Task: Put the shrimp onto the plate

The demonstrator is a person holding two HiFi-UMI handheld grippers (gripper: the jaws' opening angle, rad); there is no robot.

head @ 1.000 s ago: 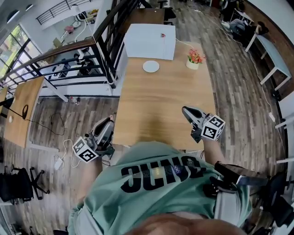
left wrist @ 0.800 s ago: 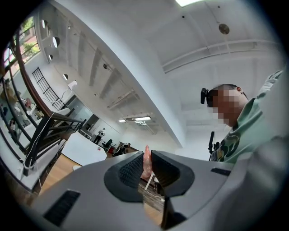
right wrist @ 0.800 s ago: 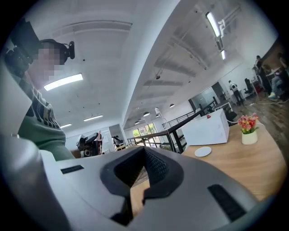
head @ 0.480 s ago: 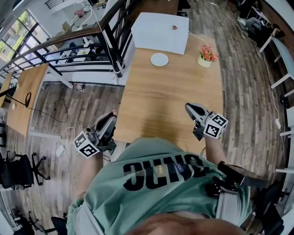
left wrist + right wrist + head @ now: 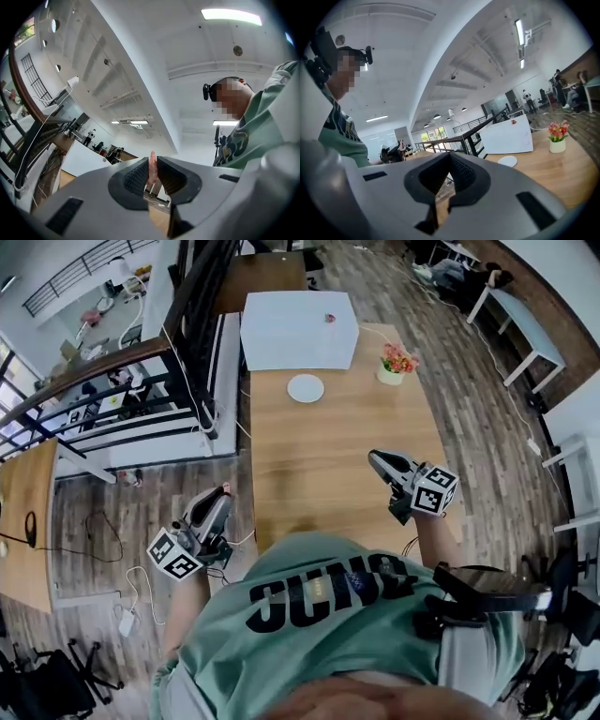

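Note:
In the left gripper view a thin pink shrimp [image 5: 152,163] stands pinched between the dark pads of my left gripper [image 5: 152,169]. The head view places that gripper [image 5: 221,495] off the wooden table's left edge, over the floor and near the person's body. The white plate [image 5: 306,387] lies far ahead on the table [image 5: 309,465], in front of a white box; it also shows in the right gripper view [image 5: 507,161]. My right gripper [image 5: 375,461] hovers over the table's near right part, its pads together with nothing between them [image 5: 449,158].
A large white box [image 5: 298,329] with a small red item [image 5: 330,317] on top stands at the table's far end. A pot of pink flowers [image 5: 397,362] sits right of the plate. A black railing [image 5: 192,352] runs along the left, with cables on the floor below.
The head camera has swung, so the table sits differently in the picture. Both grippers keep about the same places beside and over the table's near end.

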